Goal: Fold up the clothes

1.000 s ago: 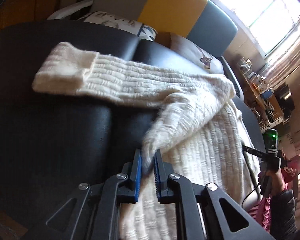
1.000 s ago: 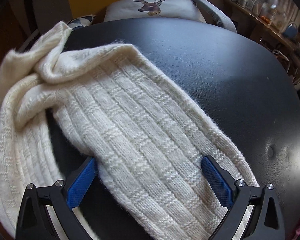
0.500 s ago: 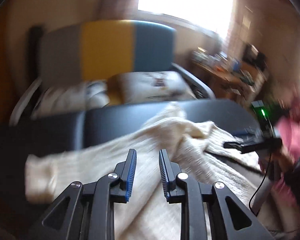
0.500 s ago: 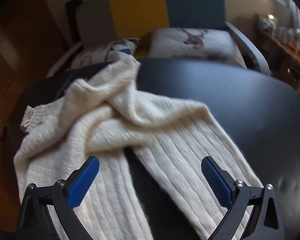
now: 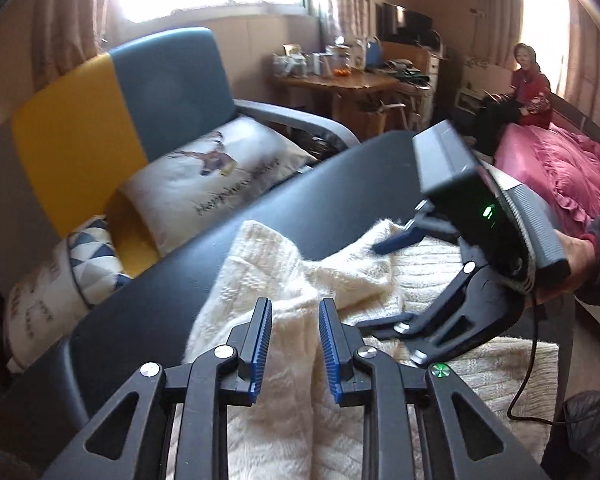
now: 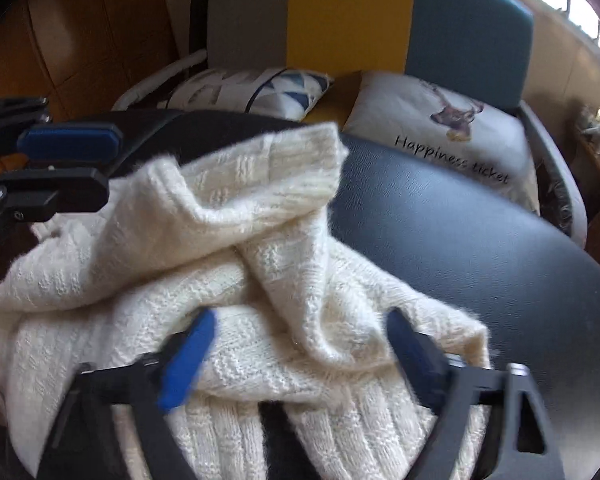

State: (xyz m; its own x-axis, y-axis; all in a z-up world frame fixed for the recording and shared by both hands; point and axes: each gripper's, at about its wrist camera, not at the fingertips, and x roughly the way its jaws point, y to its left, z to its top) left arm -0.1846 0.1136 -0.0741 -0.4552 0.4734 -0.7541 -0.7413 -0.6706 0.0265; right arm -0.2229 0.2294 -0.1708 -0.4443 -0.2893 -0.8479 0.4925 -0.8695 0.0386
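A cream knitted sweater (image 5: pixel 300 280) lies bunched on a black padded surface (image 5: pixel 340 200), its sleeves crossed over the body (image 6: pixel 260 220). My left gripper (image 5: pixel 294 340) hovers over the sweater's near part. Its jaws are opening and nothing is between the blue pads. It also shows at the left edge of the right wrist view (image 6: pixel 80 164). My right gripper (image 6: pixel 300 356) points down at the crossed sleeves. Its jaws are closing, blurred, with a fold of knit between them, and the pads do not press on it. In the left wrist view the right gripper (image 5: pixel 384 280) sits over the sweater's right side.
Behind the black surface (image 6: pixel 460 232) stands an armchair (image 6: pixel 348 12) with a grey, yellow and teal back and a deer pillow (image 6: pixel 440 128). A cluttered wooden desk (image 5: pixel 340 80) is further back. A person (image 5: pixel 532 92) sits on a pink bed (image 5: pixel 572 172). A cable (image 5: pixel 528 368) trails from the right gripper.
My left gripper let go of the sweater fold, opened and rolled upright as it swung across. The right gripper slid over to the crossed sleeves and its wide jaws narrowed.
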